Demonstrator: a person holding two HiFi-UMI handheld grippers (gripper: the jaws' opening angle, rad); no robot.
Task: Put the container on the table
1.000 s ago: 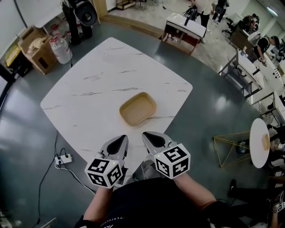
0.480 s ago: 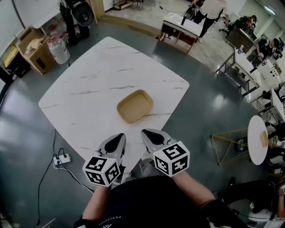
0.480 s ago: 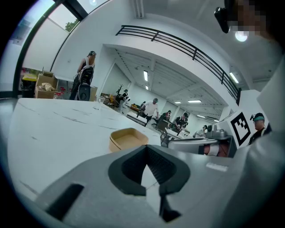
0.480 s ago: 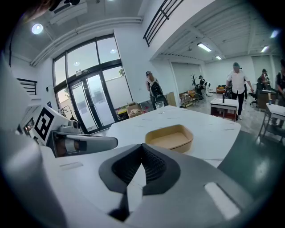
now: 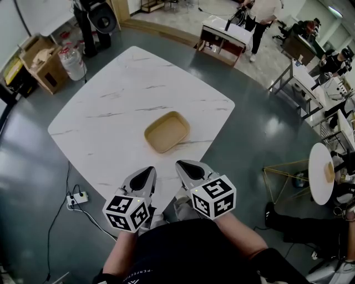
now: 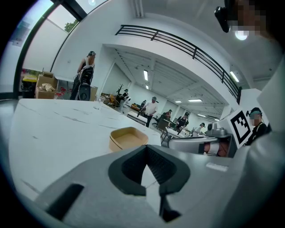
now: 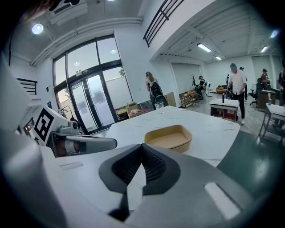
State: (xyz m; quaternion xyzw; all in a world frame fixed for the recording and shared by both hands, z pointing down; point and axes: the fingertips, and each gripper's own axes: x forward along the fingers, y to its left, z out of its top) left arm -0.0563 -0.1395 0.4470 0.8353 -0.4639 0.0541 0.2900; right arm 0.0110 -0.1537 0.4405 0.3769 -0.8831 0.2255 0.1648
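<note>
Nothing moved: my left gripper (image 5: 145, 176) and right gripper (image 5: 187, 169) stay clenched empty, tan rectangular container (image 5: 167, 131) already resting on white marble table (image 5: 105, 105).

An open-plan office-cum-lab hall. Ahead of the left gripper (image 5: 150, 171) a white marble-patterned table (image 5: 111, 105) stands on polished grey floor (image 5: 33, 166). Far beyond lie cardboard boxes (image 5: 41, 60) and a water jug (image 5: 75, 60). Ahead-right of the right gripper (image 5: 182, 167) are work desks (image 5: 226, 32) with people (image 5: 260, 14) (some standing). There are tall glass doors (image 7: 89, 104) and a mezzanine railing (image 6: 178, 44) overhead.
</note>
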